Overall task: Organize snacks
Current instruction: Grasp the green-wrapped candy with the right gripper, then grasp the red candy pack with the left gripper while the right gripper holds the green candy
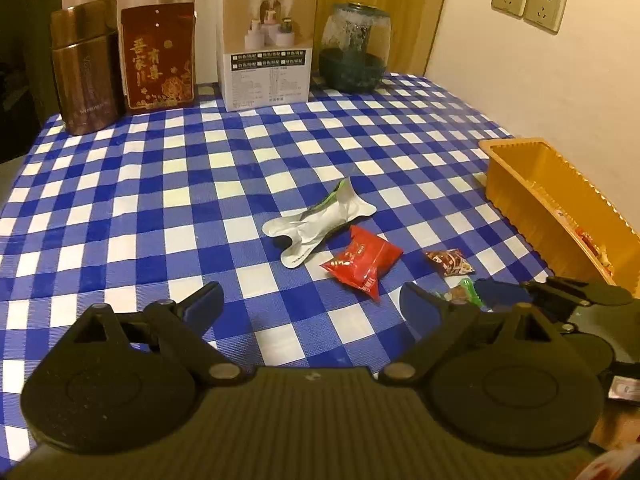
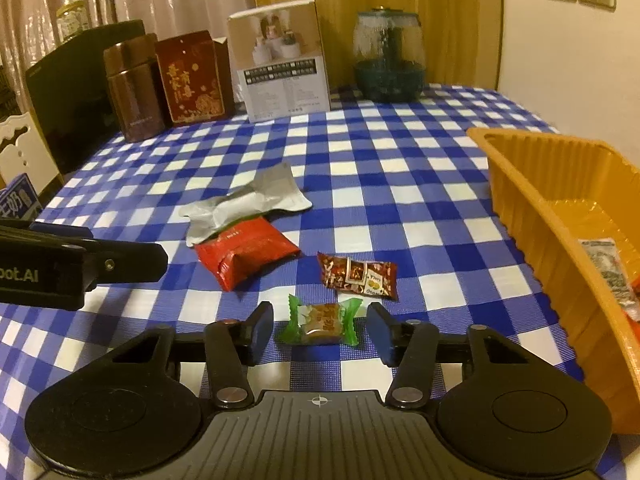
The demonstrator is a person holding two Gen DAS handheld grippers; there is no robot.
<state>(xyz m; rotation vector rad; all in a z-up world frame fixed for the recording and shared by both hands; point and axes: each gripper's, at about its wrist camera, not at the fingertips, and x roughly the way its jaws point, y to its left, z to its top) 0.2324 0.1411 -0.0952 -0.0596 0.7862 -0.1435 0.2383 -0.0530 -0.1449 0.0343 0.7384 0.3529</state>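
Right wrist view: right gripper fingers spread wide, straddling green-wrapped candy at lower centre, not touching. Candy likely light, crinkly, slippery; pinch firm middle, not twisted ends. Left gripper released, holding nothing.

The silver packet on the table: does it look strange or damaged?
Yes. The silver packet lies crumpled and twisted in the middle, unlike the plump red packet beside it. Whether it is opened or empty cannot be told.
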